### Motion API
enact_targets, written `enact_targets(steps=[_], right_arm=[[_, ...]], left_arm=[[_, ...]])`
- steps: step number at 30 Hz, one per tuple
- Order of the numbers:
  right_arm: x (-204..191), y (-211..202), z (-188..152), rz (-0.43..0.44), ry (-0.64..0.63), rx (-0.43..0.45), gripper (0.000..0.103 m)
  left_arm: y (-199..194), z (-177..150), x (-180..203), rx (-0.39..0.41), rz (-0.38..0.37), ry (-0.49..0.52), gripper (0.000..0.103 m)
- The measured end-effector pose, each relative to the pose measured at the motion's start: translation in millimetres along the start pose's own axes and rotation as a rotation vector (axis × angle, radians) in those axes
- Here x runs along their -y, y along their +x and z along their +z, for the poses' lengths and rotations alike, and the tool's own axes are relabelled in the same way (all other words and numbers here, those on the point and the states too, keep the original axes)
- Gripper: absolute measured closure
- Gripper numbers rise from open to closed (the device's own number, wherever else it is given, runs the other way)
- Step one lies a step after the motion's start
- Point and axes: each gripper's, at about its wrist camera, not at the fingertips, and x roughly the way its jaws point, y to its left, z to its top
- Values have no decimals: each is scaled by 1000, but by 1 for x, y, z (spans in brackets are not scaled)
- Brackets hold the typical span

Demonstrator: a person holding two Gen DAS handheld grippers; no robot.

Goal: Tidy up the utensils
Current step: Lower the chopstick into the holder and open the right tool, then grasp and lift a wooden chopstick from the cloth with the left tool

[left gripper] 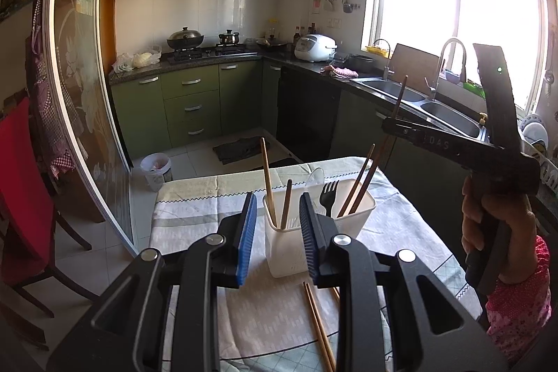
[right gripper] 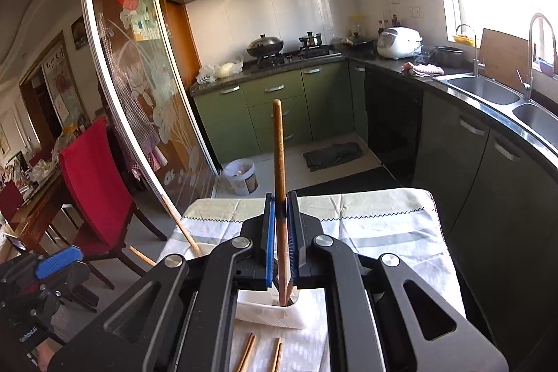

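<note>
A: Where is the holder (left gripper: 315,225) sitting?

B: It is standing upright on the table (left gripper: 195,211), on the cloth, near the middle. Seen from the left wrist it is showing between the two blue pads of the left gripper (left gripper: 278,237), though it is lying farther out than the pads, and I cannot tell whether anything is touching it.

A: How are that gripper's jaws standing?

B: They are spread a little, with nothing pinched between them.

A: What is sitting in the holder?

B: A few chopsticks (left gripper: 268,176) are leaning in the left compartment, two more are leaning at the right, and a black fork (left gripper: 327,196) is standing tines-up between them, beside something clear that I cannot make out.

A: And the right gripper (right gripper: 280,234)?

B: Its jaws are pressing together on one chopstick (right gripper: 279,156), which is standing nearly upright between the pads. In the left view a hand (left gripper: 495,218) in a pink sleeve is holding that gripper up at the right, above and beyond the holder. In the right view the chopstick's lower end is showing over the holder's corner; whether it is inside I cannot tell.

A: Anything lying loose?

B: Loose chopsticks (left gripper: 319,326) are lying on the cloth just in front of the holder. A red chair (right gripper: 94,183) is standing left of the table.
</note>
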Motion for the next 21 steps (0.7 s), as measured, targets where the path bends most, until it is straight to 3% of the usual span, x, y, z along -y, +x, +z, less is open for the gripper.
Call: enact_targets(steps=[10,16,21], right_arm=[[6,-57,-24,37,-19,48,95],[23,-87,-80,21,-15,9,95],[46,-83,-133,-8,23,-81,94]], left_arm=[[24,-20,0,-117,-38,-33,79],[55,-51,18,-232,-68,-33,79],[91,-85,37,-369,-98,-41,79]])
